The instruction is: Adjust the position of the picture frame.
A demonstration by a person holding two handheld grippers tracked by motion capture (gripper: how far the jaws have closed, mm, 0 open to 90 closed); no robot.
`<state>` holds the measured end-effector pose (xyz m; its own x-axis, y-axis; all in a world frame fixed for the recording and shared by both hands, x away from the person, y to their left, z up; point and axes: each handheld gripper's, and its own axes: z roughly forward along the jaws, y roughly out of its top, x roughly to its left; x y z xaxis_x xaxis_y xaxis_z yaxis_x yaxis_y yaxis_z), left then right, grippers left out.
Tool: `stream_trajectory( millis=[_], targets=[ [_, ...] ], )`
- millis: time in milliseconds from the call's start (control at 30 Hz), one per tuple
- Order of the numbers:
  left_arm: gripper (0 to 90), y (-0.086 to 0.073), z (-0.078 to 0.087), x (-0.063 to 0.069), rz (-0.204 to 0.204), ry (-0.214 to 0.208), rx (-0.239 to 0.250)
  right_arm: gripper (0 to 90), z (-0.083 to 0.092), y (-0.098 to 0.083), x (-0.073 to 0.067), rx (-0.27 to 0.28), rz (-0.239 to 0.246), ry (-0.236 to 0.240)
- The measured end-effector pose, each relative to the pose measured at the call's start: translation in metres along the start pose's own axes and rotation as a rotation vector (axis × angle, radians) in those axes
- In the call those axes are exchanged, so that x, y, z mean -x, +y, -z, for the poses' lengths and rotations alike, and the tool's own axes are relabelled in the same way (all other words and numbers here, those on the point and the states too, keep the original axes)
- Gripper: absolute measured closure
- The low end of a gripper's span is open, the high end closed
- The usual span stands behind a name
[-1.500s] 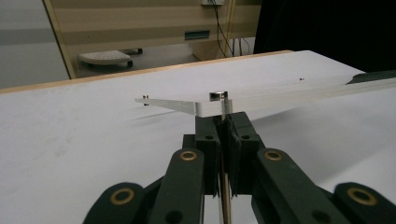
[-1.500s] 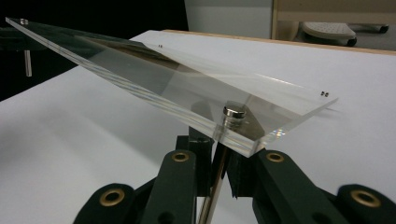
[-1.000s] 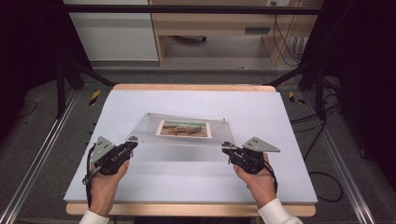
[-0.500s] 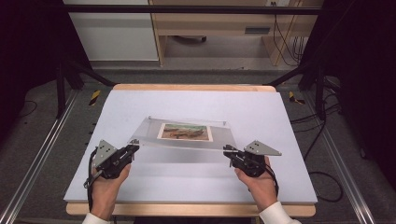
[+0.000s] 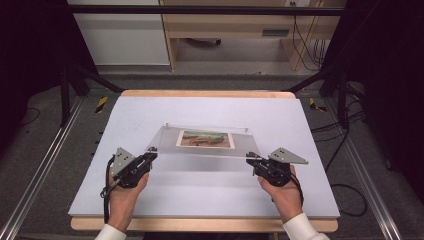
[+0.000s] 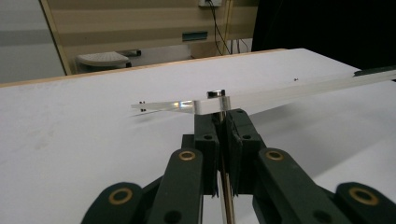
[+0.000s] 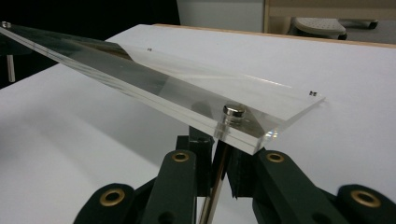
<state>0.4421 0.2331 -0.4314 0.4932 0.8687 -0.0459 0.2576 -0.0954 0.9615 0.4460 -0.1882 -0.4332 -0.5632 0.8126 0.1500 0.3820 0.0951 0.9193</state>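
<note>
Your left gripper (image 5: 150,158) and right gripper (image 5: 253,162) each hold a near corner of a clear acrylic frame (image 5: 202,149) above the white worktop (image 5: 210,112). The frame carries a landscape picture (image 5: 205,139) sandwiched between its two transparent plates. In the left gripper view, your jaws are closed on a thin metal pin (image 6: 226,186) that drops from the corner stud (image 6: 216,94) of the frame (image 6: 280,91); the plate passes edge-on just over the jaw tips. In the right gripper view, your jaws likewise clamp a metal pin (image 7: 214,184) beneath the round stud (image 7: 233,111) at that corner of the frame (image 7: 154,86). From the high view, the near edge of the frame sits raised between both hands, while its far edge lies lower, toward the middle of the worktop.
</note>
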Motion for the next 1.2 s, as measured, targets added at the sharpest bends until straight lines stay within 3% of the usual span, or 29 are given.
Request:
stream_trajectory(
  millis=[400, 567, 900, 1200],
  targets=[
    [82.6, -0.008, -0.018, -0.002, -0.001, 0.040, -0.001, 82.6, -0.016, 0.003, 0.013, 0.016, -0.007, -0.030],
    [82.0, -0.014, -0.017, 0.000, -0.033, 0.036, -0.049, 82.8, -0.016, -0.003, 0.012, 0.004, 0.004, -0.035],
    [82.2, -0.028, -0.013, 0.002, -0.034, 0.019, -0.142, 84.0, -0.017, -0.023, 0.009, -0.067, -0.012, -0.033],
    [82.8, -0.036, -0.012, 0.000, -0.016, -0.002, -0.189, 84.0, -0.018, -0.033, 0.009, -0.124, -0.041, -0.029]
  ],
)
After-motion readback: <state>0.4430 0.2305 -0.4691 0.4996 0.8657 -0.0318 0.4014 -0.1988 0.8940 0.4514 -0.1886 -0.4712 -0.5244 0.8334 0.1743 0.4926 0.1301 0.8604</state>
